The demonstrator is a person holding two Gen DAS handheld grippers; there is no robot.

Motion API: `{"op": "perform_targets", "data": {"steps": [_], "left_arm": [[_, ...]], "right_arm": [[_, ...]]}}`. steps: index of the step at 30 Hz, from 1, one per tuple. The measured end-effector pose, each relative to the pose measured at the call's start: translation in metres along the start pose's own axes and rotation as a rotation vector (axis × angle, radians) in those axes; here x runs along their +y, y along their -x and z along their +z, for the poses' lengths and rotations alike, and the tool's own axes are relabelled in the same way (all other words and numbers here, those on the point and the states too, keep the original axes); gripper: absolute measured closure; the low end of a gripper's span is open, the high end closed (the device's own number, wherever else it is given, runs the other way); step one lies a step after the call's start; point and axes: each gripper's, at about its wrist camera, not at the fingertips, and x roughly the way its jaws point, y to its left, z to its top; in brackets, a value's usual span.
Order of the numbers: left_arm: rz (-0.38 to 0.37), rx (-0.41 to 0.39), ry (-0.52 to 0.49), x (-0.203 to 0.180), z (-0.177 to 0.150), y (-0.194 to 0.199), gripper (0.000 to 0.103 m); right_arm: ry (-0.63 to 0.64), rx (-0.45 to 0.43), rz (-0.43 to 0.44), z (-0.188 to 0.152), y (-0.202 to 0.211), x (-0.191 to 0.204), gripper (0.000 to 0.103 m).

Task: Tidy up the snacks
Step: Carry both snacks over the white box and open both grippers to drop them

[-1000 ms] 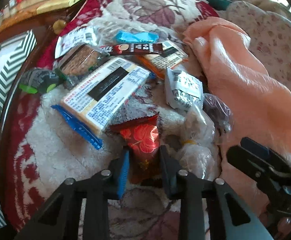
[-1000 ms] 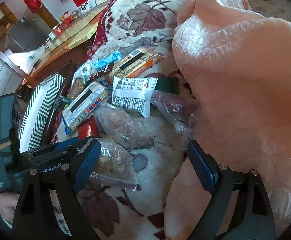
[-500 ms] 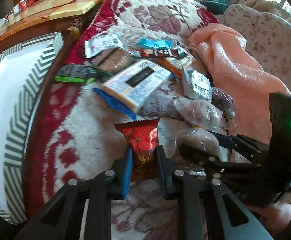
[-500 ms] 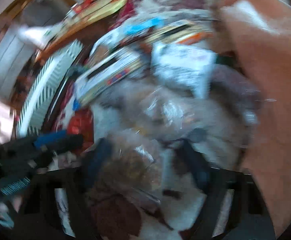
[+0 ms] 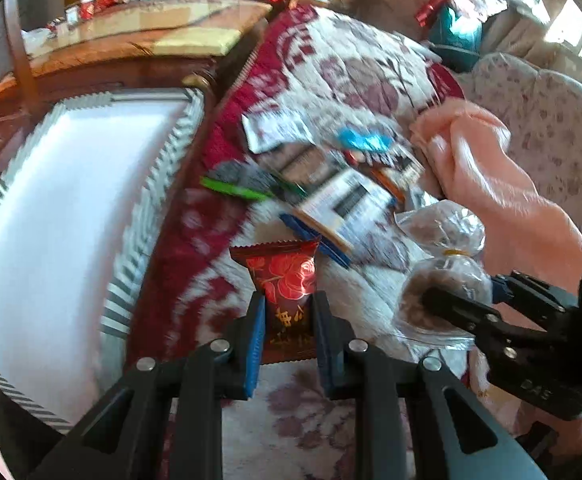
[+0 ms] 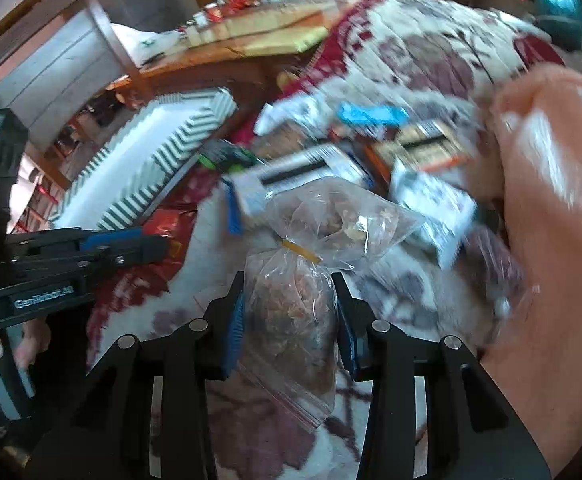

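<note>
Two grippers: both carry snacks above a floral quilt.
Striped box: largest container, white inside with a chevron rim, at 9 o'clock in the left wrist view; nothing seen in it.
Clear bag: tied with a yellow band, brown pieces inside; its lower half sits between the right gripper's pads.
Right gripper: jaws closing, both pads against the clear bag.
Red packet: rose print, upright, its top sticking out toward 12 o'clock beyond the fingertips.
Left gripper: clenched on the lower half of the red packet.
Snack pile: blurred wrappers at 1 o'clock from the red packet, among them a white barcode pack, a blue wrapper and a green-edged pouch.
Quilt: red and cream, leaf pattern, beneath the pile.
Pink blanket: bunched at 3 o'clock, touching the pile.
Room: wooden table at 11 o'clock, small items along it.
</note>
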Motion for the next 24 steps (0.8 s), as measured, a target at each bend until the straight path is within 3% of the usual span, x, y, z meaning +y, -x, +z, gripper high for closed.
{"op": "perform_targets", "data": {"steps": [12, 24], "left_arm": [[0.146, -0.069, 0.083, 0.074, 0.018, 0.025, 0.078], [0.254, -0.048, 0.164, 0.142, 0.025, 0.022, 0.078]], "right_arm": [[0.149, -0.020, 0.083, 0.048, -0.015, 0.076, 0.064], [0.259, 0.028, 0.152, 0.077, -0.057, 0.143, 0.064]]}}
